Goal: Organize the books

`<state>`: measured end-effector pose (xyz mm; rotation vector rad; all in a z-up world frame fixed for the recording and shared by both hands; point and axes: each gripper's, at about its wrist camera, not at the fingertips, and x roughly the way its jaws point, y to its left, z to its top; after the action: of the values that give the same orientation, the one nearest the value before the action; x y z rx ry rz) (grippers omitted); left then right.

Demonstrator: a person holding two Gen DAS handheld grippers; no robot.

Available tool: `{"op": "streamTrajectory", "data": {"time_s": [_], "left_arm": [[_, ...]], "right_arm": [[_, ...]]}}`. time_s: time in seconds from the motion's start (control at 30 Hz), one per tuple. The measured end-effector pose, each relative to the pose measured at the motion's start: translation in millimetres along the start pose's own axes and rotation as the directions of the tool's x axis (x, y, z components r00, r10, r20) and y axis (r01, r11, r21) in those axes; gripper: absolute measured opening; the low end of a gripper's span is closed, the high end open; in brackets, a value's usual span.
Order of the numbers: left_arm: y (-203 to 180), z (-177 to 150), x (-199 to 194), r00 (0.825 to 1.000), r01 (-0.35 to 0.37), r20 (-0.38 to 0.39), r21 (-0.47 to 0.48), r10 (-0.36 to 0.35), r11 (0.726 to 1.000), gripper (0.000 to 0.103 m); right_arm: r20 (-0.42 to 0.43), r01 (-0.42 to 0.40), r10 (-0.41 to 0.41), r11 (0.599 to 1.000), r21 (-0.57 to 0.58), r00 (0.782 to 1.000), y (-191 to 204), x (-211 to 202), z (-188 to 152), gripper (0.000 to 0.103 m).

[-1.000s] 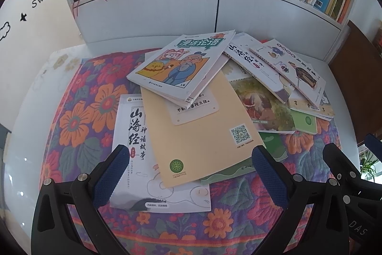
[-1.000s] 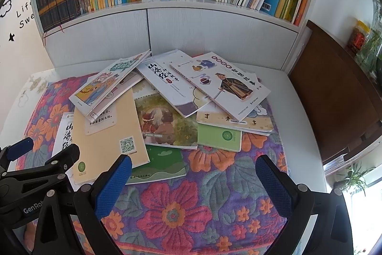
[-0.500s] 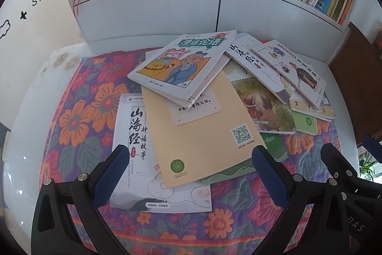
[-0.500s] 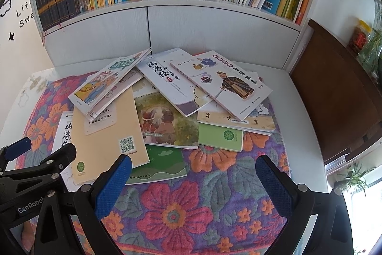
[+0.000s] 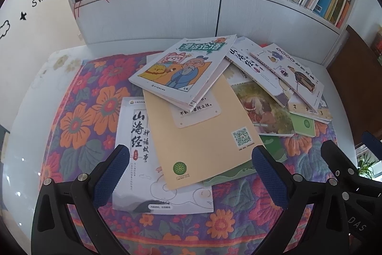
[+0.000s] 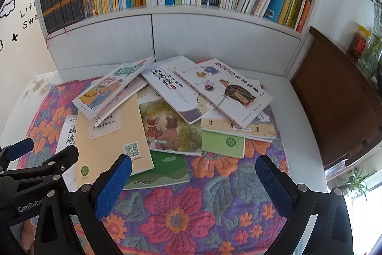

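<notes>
Several thin books lie in a loose pile on a floral cloth (image 5: pixel 78 121). A tan book (image 5: pixel 200 135) lies over a white book with black calligraphy (image 5: pixel 136 135). A cartoon-cover book (image 5: pixel 183 68) rests on top at the back. A book with a robed figure (image 6: pixel 226 90) lies at the right, over a green book (image 6: pixel 222 143). My left gripper (image 5: pixel 188 173) is open and empty, above the near edge of the tan and white books. My right gripper (image 6: pixel 193 179) is open and empty, above the cloth near a dark green book (image 6: pixel 164 171).
A white shelf (image 6: pixel 191 8) full of upright books runs along the back above a white panel. A brown wooden cabinet (image 6: pixel 334 106) stands at the right. The white table (image 5: pixel 28 116) shows around the cloth. The left gripper shows in the right wrist view (image 6: pixel 35 166).
Both grippers have tilted or drawn back slightly, so the pile sits a little lower in view. Nothing was touched.
</notes>
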<state>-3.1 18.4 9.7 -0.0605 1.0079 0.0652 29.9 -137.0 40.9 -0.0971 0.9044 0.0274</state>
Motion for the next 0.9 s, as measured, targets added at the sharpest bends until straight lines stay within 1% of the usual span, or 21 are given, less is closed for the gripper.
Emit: {"op": "streamTrajectory", "data": {"time_s": [0.13, 0.33, 0.4, 0.6, 0.7, 0.8, 0.9], "left_arm": [[7, 1, 0, 1.0, 0.005, 0.004, -0.018, -0.005, 1.0, 0.102], [15, 3, -2, 1.0, -0.012, 0.026, -0.039, 0.013, 0.999, 0.102], [16, 3, -2, 0.999, -0.017, 0.032, -0.039, 0.019, 0.999, 0.102], [17, 4, -2, 0.999, -0.015, 0.028, -0.036, 0.016, 0.999, 0.102], [17, 4, -1, 1.0, -0.015, 0.022, -0.035, 0.016, 0.999, 0.102], [16, 4, 0, 1.0, -0.017, 0.012, -0.036, 0.018, 0.999, 0.102], [16, 4, 2, 1.0, -0.016, 0.008, -0.037, 0.017, 0.999, 0.102]], "right_arm": [[0.026, -0.027, 0.027, 1.0, -0.004, 0.999, 3, 0, 2, 0.103], [0.023, -0.031, 0.031, 0.999, -0.015, 0.999, 9, 4, 2, 0.103], [0.023, -0.041, 0.041, 0.999, -0.011, 0.999, 9, 4, 2, 0.101], [0.026, -0.047, 0.047, 0.999, -0.011, 0.999, 10, 5, 2, 0.101], [0.015, -0.054, 0.054, 0.999, 0.004, 0.998, 9, 7, 2, 0.101], [0.002, -0.096, 0.096, 0.995, 0.035, 0.995, 6, 11, 3, 0.101], [-0.015, -0.088, 0.088, 0.995, 0.04, 0.996, 6, 16, 3, 0.101]]}}
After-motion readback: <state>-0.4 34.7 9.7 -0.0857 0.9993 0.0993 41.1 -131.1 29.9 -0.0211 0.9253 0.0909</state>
